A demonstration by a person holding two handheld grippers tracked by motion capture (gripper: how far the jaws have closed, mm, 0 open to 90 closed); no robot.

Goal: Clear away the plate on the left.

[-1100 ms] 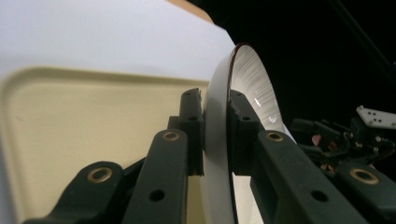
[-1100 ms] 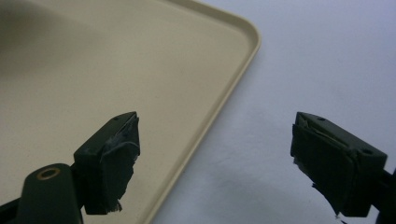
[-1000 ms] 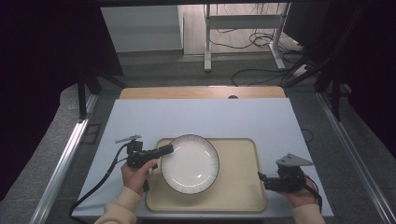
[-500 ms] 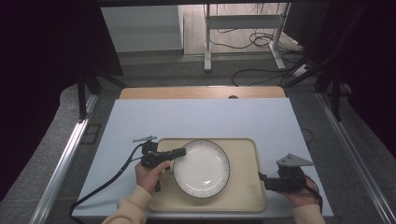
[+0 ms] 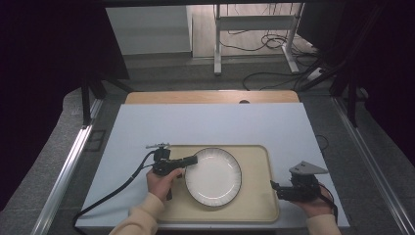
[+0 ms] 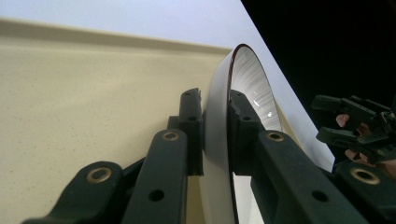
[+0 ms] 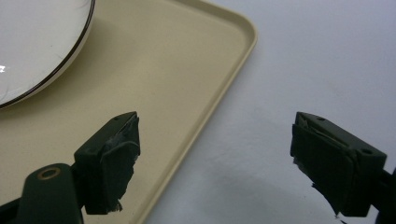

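We've got the left gripper (image 5: 192,160) clamped on the white plate (image 5: 213,176) rim — plate sits on the beige tray (image 5: 257,200). Right gripper (image 5: 275,188) jaws wide apart — straddling the tray's edge.

A pale blue-grey rectangular tabletop (image 5: 210,125) meets a light wooden board (image 5: 211,96) at its far edge. Beyond that board lies grey carpeted floor (image 5: 195,73), where a white metal frame's legs (image 5: 217,39) stand among loose black cables (image 5: 264,76). Dark curtains (image 5: 44,63) hang left of the tabletop.
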